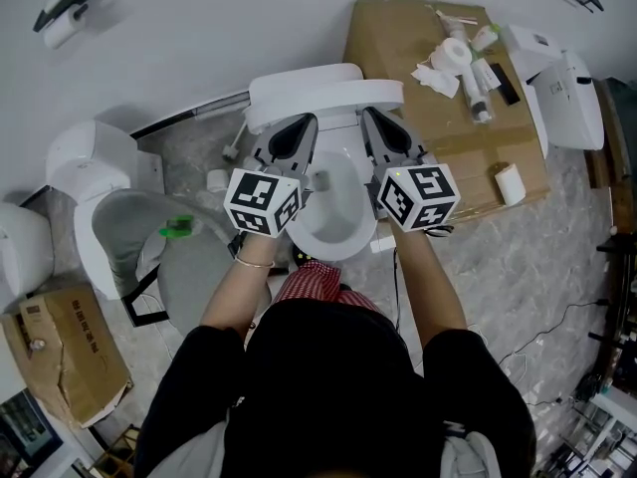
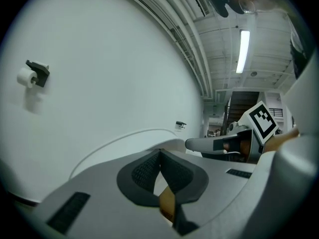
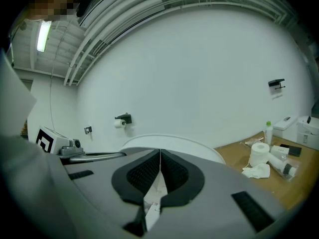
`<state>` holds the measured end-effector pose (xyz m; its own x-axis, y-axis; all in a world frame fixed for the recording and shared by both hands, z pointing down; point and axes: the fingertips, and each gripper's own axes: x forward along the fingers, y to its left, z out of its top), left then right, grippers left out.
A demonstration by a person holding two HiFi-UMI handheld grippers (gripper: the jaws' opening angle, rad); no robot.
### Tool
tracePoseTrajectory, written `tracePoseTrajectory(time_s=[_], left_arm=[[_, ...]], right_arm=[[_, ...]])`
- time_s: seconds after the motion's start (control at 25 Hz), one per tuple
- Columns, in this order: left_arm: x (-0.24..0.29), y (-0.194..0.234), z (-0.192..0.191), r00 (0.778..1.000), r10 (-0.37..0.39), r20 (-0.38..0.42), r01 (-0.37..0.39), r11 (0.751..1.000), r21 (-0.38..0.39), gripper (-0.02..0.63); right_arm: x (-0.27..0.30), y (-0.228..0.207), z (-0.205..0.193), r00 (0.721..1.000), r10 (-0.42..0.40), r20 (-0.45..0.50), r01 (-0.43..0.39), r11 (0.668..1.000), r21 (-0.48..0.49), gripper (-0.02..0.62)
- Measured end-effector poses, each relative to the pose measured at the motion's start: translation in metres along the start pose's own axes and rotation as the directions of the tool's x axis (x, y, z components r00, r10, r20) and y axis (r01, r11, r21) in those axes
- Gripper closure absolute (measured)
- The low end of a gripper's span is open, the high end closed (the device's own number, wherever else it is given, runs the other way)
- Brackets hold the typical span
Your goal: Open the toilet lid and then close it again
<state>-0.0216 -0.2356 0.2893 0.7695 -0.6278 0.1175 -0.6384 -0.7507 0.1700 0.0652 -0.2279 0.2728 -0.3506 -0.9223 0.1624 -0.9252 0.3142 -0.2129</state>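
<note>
Bowl is noted open, on the near side of the toilet lid. Left gripper and right gripper are held side by side just before the lid, each with jaws pressed together on nothing. Lid is seen raised, about upright. Opening is judged done. Closing is judged next: the lid's top edge is to be caught and drawn forward and down.

Soft, even indoor light is filling the head view, shadows faint. Ceiling tube is glaring overhead. Gripper views are bending w/ dark fisheye corners; left gripper & right gripper are blurring up close.
</note>
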Motion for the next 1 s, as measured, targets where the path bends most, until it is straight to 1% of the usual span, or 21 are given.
tracePoseTrajectory(time_s=[0.24,0.48,0.76,1.0], left_arm=[[0.002,0.002,0.003,1.0,-0.029,-0.001,0.029,0.999,0.023,0.603],[0.002,0.01,0.01,0.999,-0.033,0.009,0.033,0.999,0.036,0.603],[-0.001,0.022,0.013,1.0,0.011,0.016,-0.011,0.999,0.04,0.603],[0.0,0.03,0.009,0.998,0.058,-0.007,-0.058,0.998,0.037,0.603]], right_arm=[[0.01,-0.003,0.006,1.0,-0.027,0.015,0.027,1.0,0.001,0.574],[0.017,-0.008,0.011,0.997,-0.06,0.043,0.059,0.998,0.023,0.574],[0.024,-0.008,0.016,0.997,-0.066,0.034,0.065,0.998,0.008,0.574],[0.027,-0.011,0.017,0.998,-0.059,0.027,0.058,0.998,0.02,0.574]])
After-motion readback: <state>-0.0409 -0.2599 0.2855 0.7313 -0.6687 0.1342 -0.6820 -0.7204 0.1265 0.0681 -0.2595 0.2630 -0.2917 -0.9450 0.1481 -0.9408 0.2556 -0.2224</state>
